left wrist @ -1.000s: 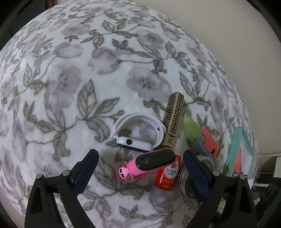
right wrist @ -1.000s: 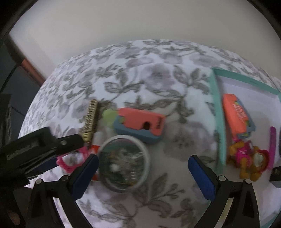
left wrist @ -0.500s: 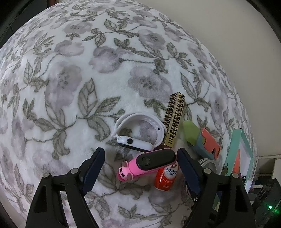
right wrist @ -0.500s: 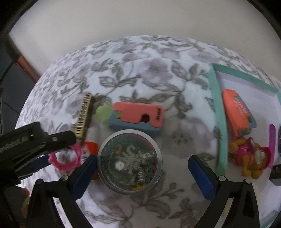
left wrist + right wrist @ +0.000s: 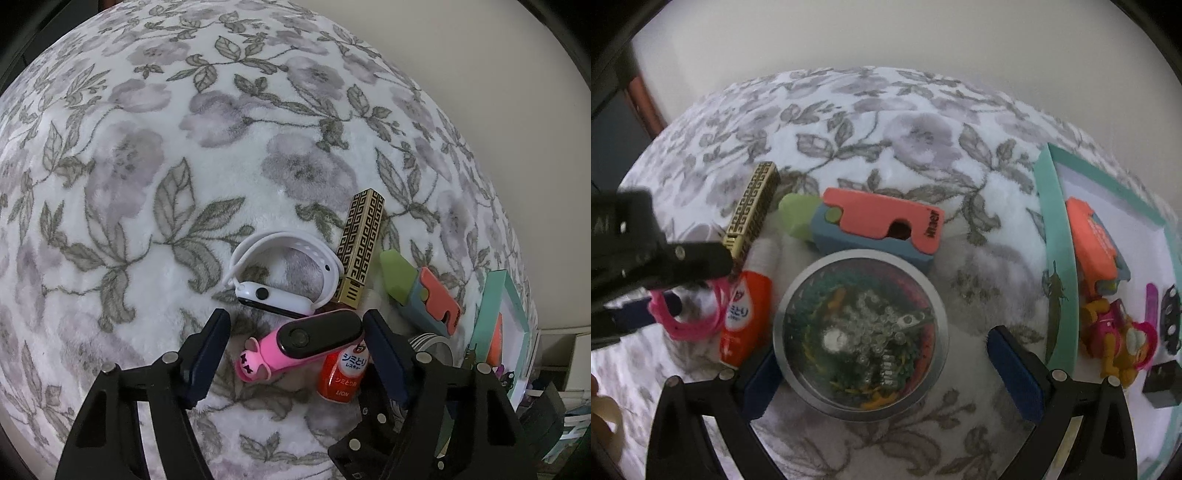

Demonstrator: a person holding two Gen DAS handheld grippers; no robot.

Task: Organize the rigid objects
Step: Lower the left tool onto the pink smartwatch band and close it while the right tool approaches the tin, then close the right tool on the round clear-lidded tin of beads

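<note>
Both wrist views steeply down, close, sharing red bottle (image 5: 341, 374)

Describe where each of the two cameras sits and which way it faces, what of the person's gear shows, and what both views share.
Left wrist: on the left claw, looking steeply down at the pink band between its closing jaws; own fingers show.
Right wrist: on the right claw, looking down at the round tin; own fingers and the left claw show.
Shared: gold case, red bottle, floral cloth.
</note>
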